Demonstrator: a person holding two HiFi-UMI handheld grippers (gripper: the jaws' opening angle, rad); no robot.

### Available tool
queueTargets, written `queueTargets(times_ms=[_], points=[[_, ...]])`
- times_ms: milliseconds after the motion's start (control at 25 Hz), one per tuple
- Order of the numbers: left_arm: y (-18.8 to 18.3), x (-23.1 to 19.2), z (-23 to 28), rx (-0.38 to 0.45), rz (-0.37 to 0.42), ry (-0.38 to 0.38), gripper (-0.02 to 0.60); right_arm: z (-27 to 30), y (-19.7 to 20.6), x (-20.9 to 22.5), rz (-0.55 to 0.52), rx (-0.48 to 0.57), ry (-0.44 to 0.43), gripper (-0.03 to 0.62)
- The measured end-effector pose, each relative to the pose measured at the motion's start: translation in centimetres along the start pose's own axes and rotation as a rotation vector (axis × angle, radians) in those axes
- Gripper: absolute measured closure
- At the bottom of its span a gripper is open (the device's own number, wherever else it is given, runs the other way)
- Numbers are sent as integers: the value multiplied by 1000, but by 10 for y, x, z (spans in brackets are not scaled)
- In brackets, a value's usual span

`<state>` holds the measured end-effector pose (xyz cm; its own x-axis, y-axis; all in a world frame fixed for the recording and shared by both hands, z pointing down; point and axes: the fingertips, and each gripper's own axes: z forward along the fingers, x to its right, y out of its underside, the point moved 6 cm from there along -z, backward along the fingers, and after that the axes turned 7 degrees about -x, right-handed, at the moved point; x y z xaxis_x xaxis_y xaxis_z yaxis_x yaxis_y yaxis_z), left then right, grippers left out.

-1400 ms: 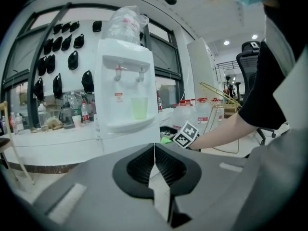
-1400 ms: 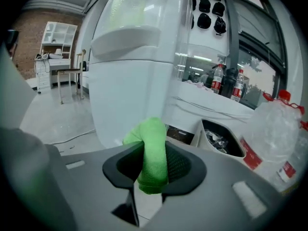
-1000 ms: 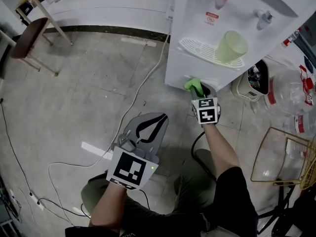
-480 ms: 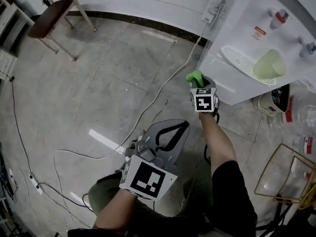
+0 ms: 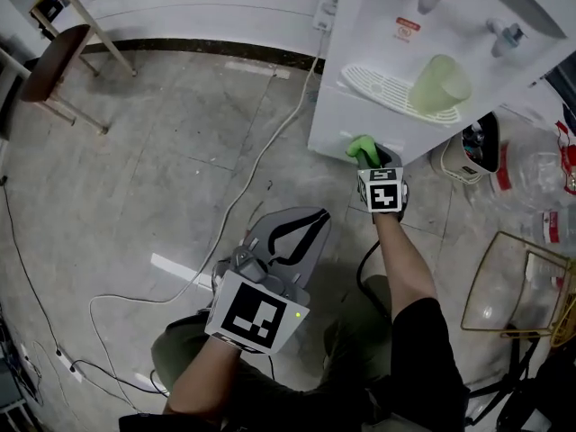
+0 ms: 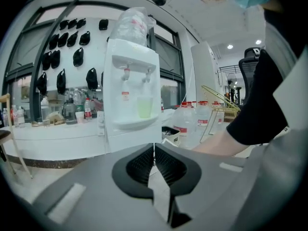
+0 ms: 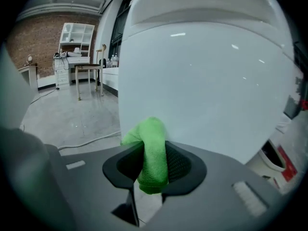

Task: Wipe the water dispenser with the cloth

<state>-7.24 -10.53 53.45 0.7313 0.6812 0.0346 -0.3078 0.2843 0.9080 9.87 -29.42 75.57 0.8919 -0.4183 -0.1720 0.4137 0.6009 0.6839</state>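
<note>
Jaws pressed together and empty, your left gripper (image 6: 154, 153) sits nearest at 7 o'clock; leave it low. Ahead at 1 o'clock, your right gripper (image 5: 369, 157) pinches the cloth (image 7: 153, 150), whose tip seems to touch the dispenser (image 7: 202, 90) low on its front. Press the wad flat and sweep in overlapping strokes, minding the cup (image 5: 439, 84) beyond.

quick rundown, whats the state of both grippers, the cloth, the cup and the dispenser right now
left gripper: shut, nothing between the jaws, away from the dispenser
right gripper: shut on green cloth
green cloth: bunched, its tip against the dispenser's lower front panel
green cup: upright on the drip tray
water dispenser: upright, bottle on top
</note>
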Motion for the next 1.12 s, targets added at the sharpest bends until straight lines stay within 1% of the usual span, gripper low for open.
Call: queueTargets(times_ms=[120, 280, 320, 440, 560, 680, 760, 840, 1000, 1120], points=[[-3, 9, 12, 9, 28, 27, 578, -13, 25, 39, 40, -27, 53, 477], [-9, 20, 22, 5, -18, 63, 578, -25, 56, 83, 112, -74, 131, 477], [-10, 23, 24, 2, -17, 69, 578, -27, 62, 93, 131, -85, 155, 477], [-10, 30, 26, -8, 17, 76, 578, -35, 79, 116, 196, -110, 222, 477], [-10, 32, 26, -14, 31, 73, 578, -37, 89, 123, 220, -125, 235, 477], [-8, 32, 23, -25, 32, 65, 578, -34, 100, 112, 214, -152, 211, 477], [-7, 29, 20, -27, 46, 49, 578, -26, 104, 94, 173, -175, 175, 477], [-4, 25, 16, -32, 39, 29, 578, -16, 101, 71, 128, -180, 125, 477], [9, 8, 5, -59, -13, -19, 578, 10, 76, 19, 41, -159, 24, 477], [21, -5, -6, -83, -36, -63, 578, 27, 51, -22, -20, -120, -45, 477]])
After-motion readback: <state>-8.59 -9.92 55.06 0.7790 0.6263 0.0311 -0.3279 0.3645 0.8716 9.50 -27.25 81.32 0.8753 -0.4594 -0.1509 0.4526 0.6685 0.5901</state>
